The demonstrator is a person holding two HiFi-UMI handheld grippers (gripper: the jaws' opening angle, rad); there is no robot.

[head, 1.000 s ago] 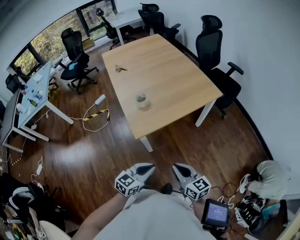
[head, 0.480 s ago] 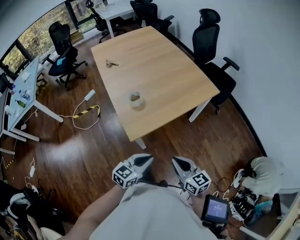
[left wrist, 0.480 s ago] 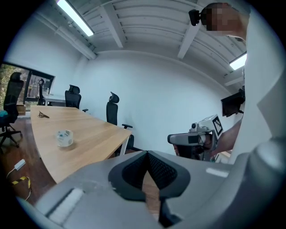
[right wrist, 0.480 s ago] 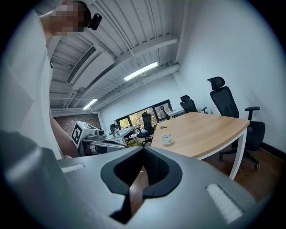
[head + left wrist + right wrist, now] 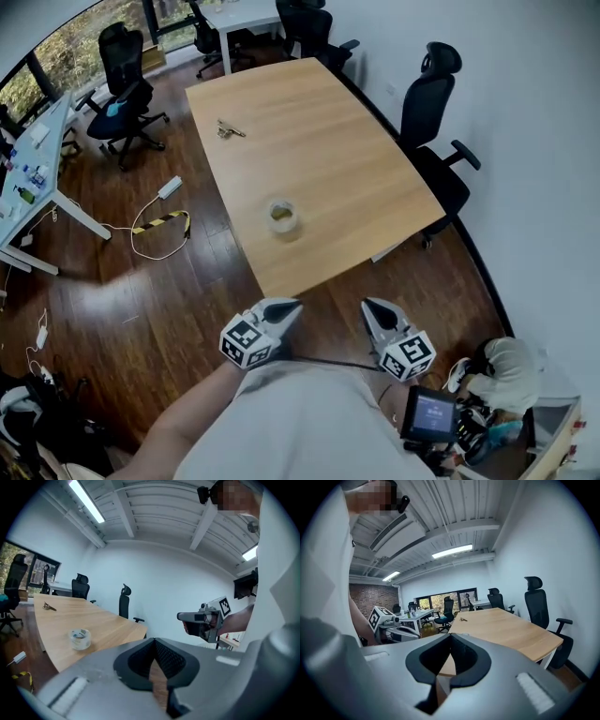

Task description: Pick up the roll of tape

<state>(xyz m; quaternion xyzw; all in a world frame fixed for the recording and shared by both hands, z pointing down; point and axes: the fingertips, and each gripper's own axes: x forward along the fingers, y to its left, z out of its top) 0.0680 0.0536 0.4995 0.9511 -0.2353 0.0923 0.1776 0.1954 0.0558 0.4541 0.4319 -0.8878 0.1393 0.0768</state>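
The roll of clear tape [image 5: 282, 215] lies flat on the wooden table [image 5: 328, 141], near its front end; in the left gripper view the tape [image 5: 80, 638] sits ahead to the left. Both grippers hover over the floor just short of the table's near edge, apart from the roll. My left gripper [image 5: 292, 305] is shut with nothing in it, its tip [image 5: 153, 641] closed to a point. My right gripper [image 5: 367, 305] is also shut and empty, jaws meeting [image 5: 450, 636]. Each gripper shows in the other's view: right one [image 5: 202, 619], left one [image 5: 389, 620].
A small bunch of keys [image 5: 229, 130] lies at the table's far left. A black office chair [image 5: 433, 98] stands along the right side by the white wall, more chairs [image 5: 122, 84] at the back left. A cable and power strip [image 5: 155, 220] lie on the wooden floor; bags and clutter [image 5: 492, 384] at lower right.
Both grippers have moved forward, closer to the table's near edge, and the table with the tape now sits nearer below. Both stay shut.
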